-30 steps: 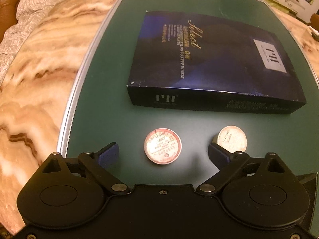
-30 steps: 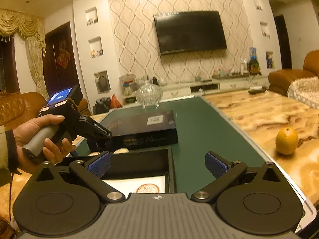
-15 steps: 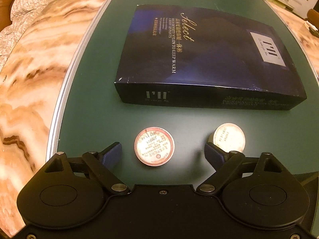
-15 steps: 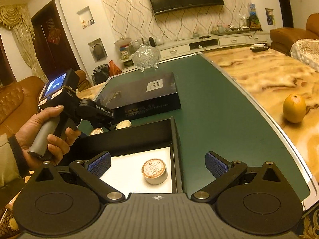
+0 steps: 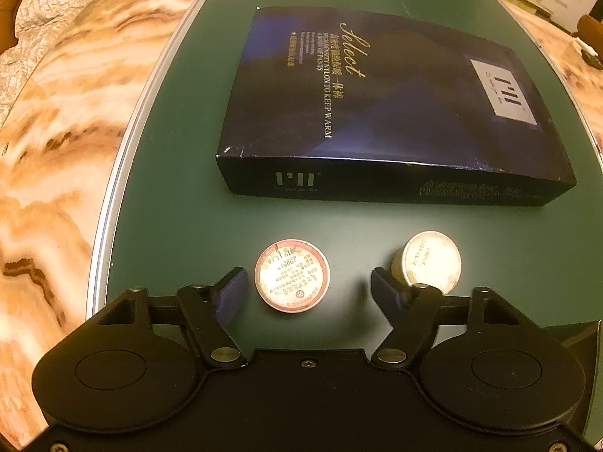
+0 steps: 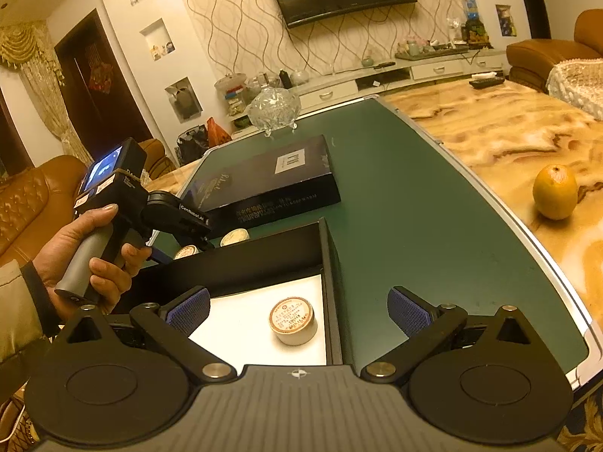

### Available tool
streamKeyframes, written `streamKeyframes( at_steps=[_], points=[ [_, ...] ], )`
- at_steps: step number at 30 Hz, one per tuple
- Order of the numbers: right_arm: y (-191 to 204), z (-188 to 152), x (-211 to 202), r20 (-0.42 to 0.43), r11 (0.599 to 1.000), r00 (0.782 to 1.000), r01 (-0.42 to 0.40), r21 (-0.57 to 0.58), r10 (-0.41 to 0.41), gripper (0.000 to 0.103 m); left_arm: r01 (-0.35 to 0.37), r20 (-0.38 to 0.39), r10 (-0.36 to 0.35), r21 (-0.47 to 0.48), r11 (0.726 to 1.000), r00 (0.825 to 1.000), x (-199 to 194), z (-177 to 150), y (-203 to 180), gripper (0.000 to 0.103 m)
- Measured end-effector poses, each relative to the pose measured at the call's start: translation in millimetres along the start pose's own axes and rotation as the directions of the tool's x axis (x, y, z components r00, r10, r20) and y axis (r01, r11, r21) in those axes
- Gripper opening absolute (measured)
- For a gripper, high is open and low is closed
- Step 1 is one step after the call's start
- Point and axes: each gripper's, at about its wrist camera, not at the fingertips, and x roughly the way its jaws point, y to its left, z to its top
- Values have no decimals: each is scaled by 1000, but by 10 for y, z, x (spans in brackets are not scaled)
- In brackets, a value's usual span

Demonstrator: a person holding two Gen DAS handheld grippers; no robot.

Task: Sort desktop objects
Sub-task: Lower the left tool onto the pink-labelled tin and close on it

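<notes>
Showing the sort one-third done: one round tin (image 6: 293,322) lies in the open black box (image 6: 333,263), while the left tool (image 5: 305,288), jaws closing but not yet touching, straddles a second tin (image 5: 292,280) on the bench (image 5: 169,207), a third tin (image 5: 431,261) beside it, and the right tool (image 6: 297,310) hovers released.

Left gripper (image 5: 309,288) closing, unclamped; right gripper (image 6: 297,310) spread.
</notes>
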Motion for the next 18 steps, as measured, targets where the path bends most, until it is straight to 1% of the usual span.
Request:
streamKeyframes(
  at_steps=[3, 16, 18],
  points=[
    [-7, -11, 16, -5, 1000, 1000, -3, 3, 3, 103, 2, -7, -2, 0, 1000, 1000, 9, 3, 6, 60],
    [12, -17, 27, -11, 1000, 1000, -10, -4, 10, 103, -15, -7, 15, 14, 1000, 1000, 17, 1, -28, 56],
    [16, -15, 31, -13, 1000, 1000, -10, -5, 10, 103, -18, -6, 18, 12, 1000, 1000, 12, 2, -26, 51]
  ],
)
